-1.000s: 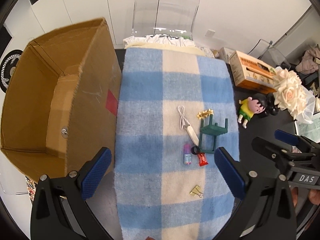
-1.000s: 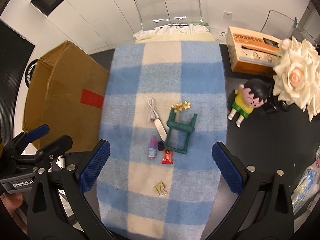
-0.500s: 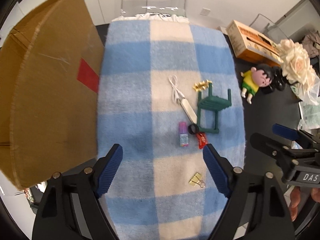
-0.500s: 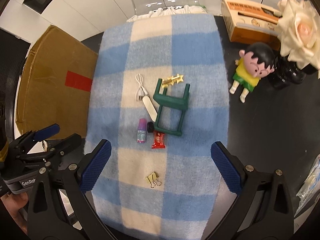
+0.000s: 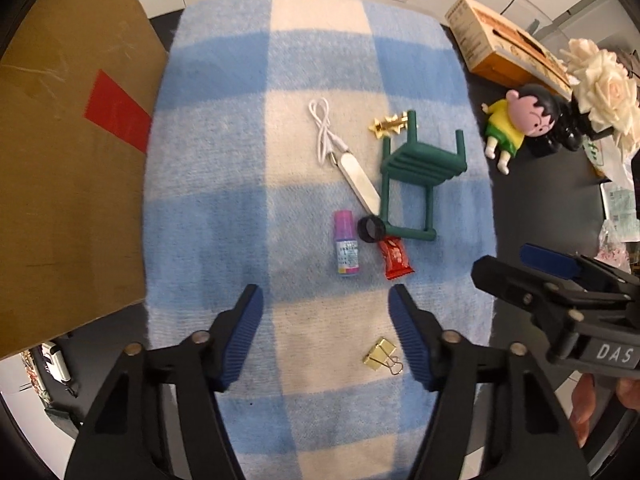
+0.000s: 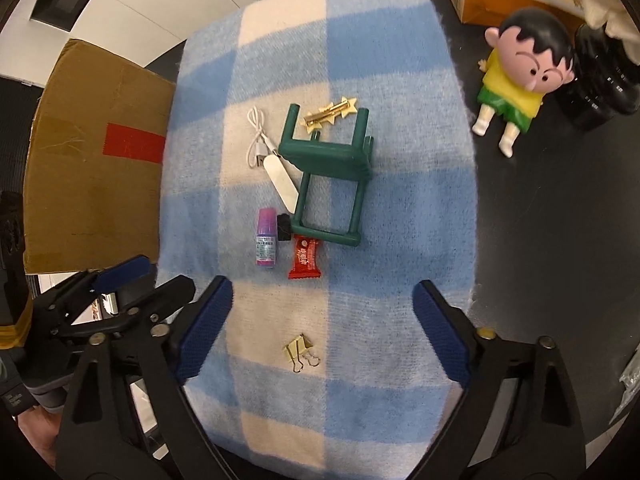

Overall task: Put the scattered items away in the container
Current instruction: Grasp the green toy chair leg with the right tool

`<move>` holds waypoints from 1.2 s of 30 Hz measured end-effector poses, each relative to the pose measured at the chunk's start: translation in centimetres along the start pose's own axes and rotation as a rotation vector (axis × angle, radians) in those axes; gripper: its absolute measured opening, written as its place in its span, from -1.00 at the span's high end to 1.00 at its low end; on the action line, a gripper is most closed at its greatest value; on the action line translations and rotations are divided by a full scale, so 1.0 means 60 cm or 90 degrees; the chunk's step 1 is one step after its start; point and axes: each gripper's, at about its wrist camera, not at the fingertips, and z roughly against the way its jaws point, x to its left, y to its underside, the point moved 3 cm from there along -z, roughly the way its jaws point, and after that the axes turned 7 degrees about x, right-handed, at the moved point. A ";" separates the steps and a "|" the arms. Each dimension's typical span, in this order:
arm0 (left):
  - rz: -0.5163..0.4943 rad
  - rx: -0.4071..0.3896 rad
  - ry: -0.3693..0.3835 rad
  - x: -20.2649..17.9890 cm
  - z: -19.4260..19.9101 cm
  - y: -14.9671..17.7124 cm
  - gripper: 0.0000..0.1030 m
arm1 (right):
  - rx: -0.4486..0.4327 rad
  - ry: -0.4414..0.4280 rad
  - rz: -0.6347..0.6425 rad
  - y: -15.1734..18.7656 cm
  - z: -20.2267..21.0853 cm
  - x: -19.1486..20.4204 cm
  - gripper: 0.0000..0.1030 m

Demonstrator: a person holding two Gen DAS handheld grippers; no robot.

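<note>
While our left view takes in the cardboard box [image 5: 68, 168] broadly beside the checked blanket [image 5: 224, 152], the right shows less. Left tongs [image 5: 325, 309] and right tongs [image 6: 322, 300] are closing, empty, above the scattered bottle [image 5: 346, 250].

Both wrist views look steeply down, sharing the checked blanket [image 5: 320, 80]; right nearer.

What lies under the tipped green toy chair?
Under the green chair, the white nail file's tip slips beneath its frame; the checked blanket shows through. The rest of that tip is covered.
</note>
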 end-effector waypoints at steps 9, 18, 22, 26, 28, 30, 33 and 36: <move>-0.004 0.007 0.020 -0.007 -0.036 -0.009 0.12 | 0.009 -0.009 -0.003 -0.005 -0.038 -0.018 -0.20; 0.007 0.045 0.038 -0.011 -0.085 -0.021 0.46 | 0.026 -0.015 -0.013 -0.022 -0.076 -0.033 0.03; 0.001 0.053 0.036 -0.019 -0.099 -0.029 0.47 | 0.029 -0.018 -0.014 -0.033 -0.089 -0.037 0.06; 0.004 0.059 0.031 -0.023 -0.111 -0.037 0.53 | 0.033 -0.020 -0.019 -0.044 -0.100 -0.040 0.12; 0.004 0.063 0.029 -0.024 -0.117 -0.041 0.58 | 0.035 -0.022 -0.021 -0.049 -0.106 -0.040 0.12; 0.003 0.067 0.025 -0.025 -0.124 -0.043 0.61 | 0.036 -0.020 -0.020 -0.053 -0.111 -0.040 0.12; 0.007 0.070 0.025 -0.026 -0.133 -0.044 0.63 | 0.042 -0.012 -0.021 -0.057 -0.122 -0.043 0.17; 0.006 0.070 0.024 -0.027 -0.138 -0.046 0.67 | 0.043 -0.016 -0.030 -0.059 -0.130 -0.047 0.19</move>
